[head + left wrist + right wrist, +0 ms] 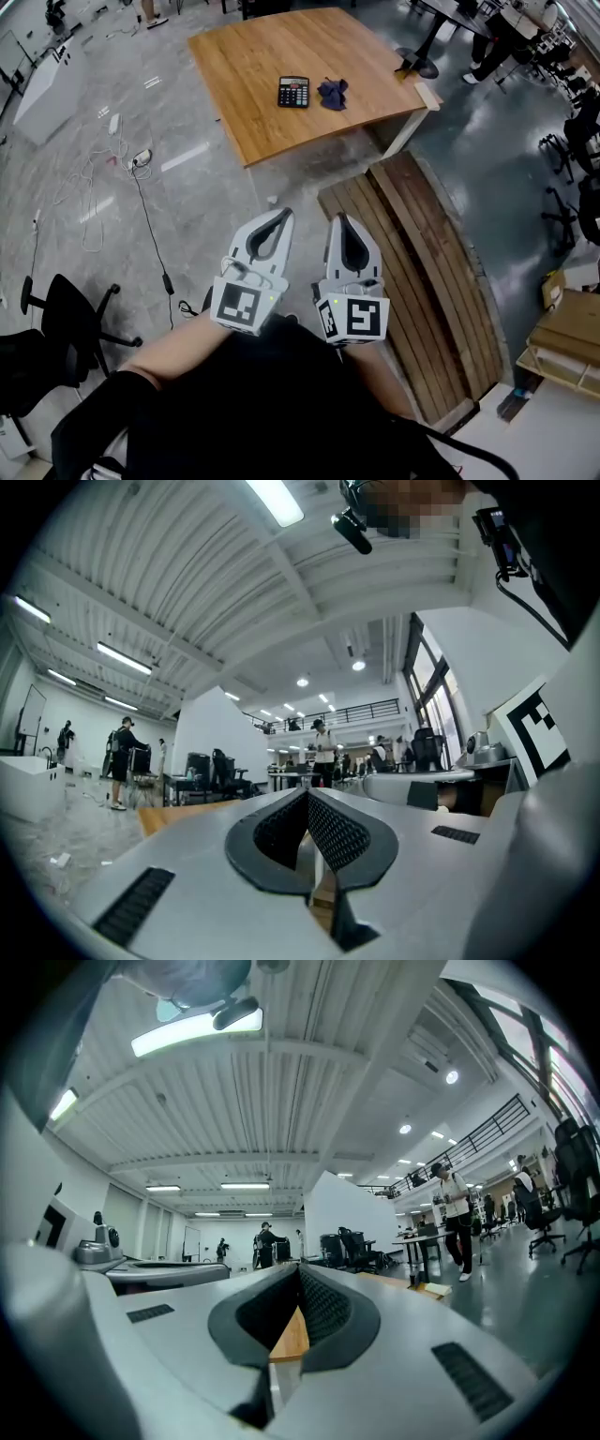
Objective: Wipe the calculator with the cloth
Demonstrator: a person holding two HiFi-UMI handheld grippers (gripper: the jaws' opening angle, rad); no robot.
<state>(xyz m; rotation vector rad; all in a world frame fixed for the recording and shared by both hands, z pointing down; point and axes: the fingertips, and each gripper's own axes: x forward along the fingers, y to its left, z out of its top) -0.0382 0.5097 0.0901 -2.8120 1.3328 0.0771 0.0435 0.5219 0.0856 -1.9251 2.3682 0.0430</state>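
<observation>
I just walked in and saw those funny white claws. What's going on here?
A person holds a left gripper and a right gripper, one in each hand, side by side out in front. Both are shut and hold nothing. Farther ahead stands a wooden table with a black calculator and a dark blue cloth lying beside it. The grippers are nowhere near them, so the wiping has not started.

Wooden table (pixel 272 122) ahead of me on the grey floor (pixel 197 216). Stack of wooden planks (pixel 427 281) to my right, near the table's corner. Black office chair (pixel 70 323) to my left. Power strip (pixel 141 158) and a black cable (pixel 152 230) on the floor left of the table. Cardboard boxes (pixel 567 337) far right.
</observation>
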